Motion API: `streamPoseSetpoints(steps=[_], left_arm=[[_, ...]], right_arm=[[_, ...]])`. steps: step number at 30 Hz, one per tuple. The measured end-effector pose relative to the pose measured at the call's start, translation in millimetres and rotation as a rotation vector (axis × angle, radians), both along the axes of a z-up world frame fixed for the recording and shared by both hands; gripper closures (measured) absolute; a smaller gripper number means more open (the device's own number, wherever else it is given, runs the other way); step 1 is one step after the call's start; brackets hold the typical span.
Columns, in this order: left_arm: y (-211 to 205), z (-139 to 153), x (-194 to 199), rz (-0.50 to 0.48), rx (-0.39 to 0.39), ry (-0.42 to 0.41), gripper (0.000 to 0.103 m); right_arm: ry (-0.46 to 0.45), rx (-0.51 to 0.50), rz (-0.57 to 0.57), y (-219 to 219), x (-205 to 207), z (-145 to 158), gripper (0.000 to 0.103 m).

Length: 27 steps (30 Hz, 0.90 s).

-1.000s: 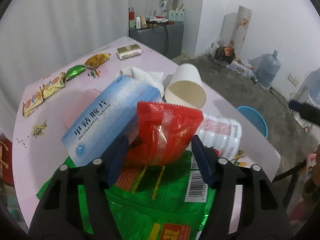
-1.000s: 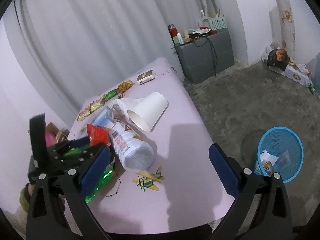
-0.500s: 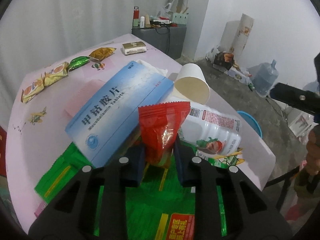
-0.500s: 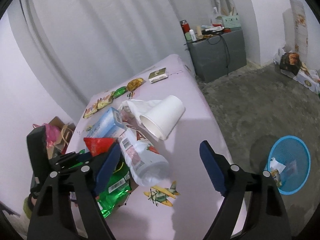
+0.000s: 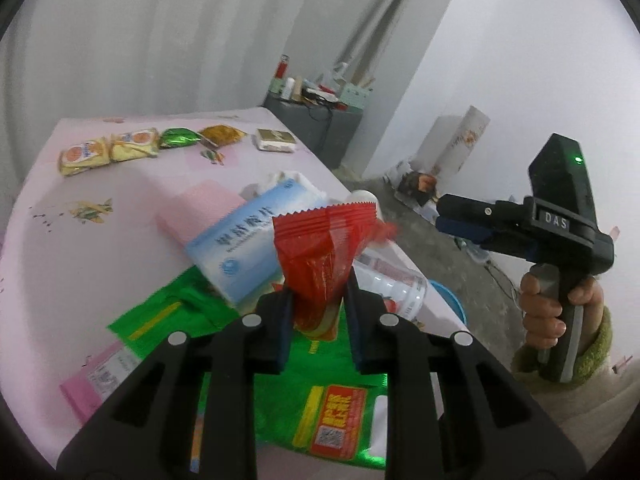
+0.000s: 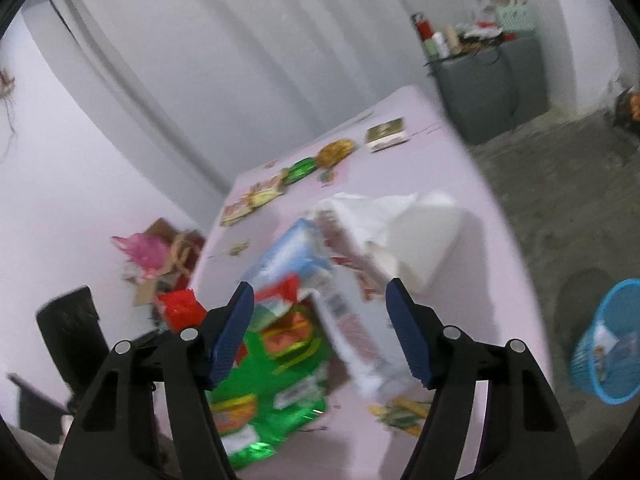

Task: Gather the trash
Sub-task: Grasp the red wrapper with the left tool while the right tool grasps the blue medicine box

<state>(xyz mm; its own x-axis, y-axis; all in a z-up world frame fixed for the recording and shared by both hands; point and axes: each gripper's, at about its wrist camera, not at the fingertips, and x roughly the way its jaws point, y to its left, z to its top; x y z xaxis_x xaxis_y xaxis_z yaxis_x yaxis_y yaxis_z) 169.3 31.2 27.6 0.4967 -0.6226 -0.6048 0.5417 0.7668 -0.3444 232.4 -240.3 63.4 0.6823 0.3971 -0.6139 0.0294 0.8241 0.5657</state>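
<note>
Left wrist view: left tongs [image 5: 316, 312] are clenched on a red wrapper [image 5: 320, 252], which is held clear above the table [image 5: 80, 248]; the jaws have just been closing on it. Beneath it a green bag [image 5: 320, 392], a blue-and-white box [image 5: 248, 240] and a plastic bottle [image 5: 392, 284] are seen lying on the table. A hand [image 5: 548, 312] is seen gripping the right tool's handle.

Right wrist view (blurred): right tongs [image 6: 320, 332] are seen released, with nothing pressed between the pads, above the bottle [image 6: 352, 320] and green bag [image 6: 264, 392]; the jaws have just been closing. A paper cup [image 6: 424, 244] is seen on its side. A blue basket [image 6: 612, 348] is placed on the floor [image 6: 560, 200], well apart from the table.
</note>
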Motion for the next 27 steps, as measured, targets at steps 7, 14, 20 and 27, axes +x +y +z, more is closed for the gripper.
streamPoseSetpoints(steps=[7,14,20,27], left_arm=[[24.7,-9.7,4.9,0.108,0.037,0.037,0.083],[52.2,-10.9,2.9,0.154,-0.008,0.066,0.083],[61.7,-14.7,6.0,0.162,-0.038,0.104,0.083],[63.8,-15.9,6.5,0.164,-0.047,0.112,0.083]], right_arm=[[0.136,0.166,0.082,12.9,56.8,-23.4,0.036],[0.256,0.139,0.114,29.3,102.2,-40.2,0.036],[0.349,0.078,0.185,38.4,132.4,-55.2,0.036],[0.384,0.040,0.305,52.1,153.1,-59.3,0.036]])
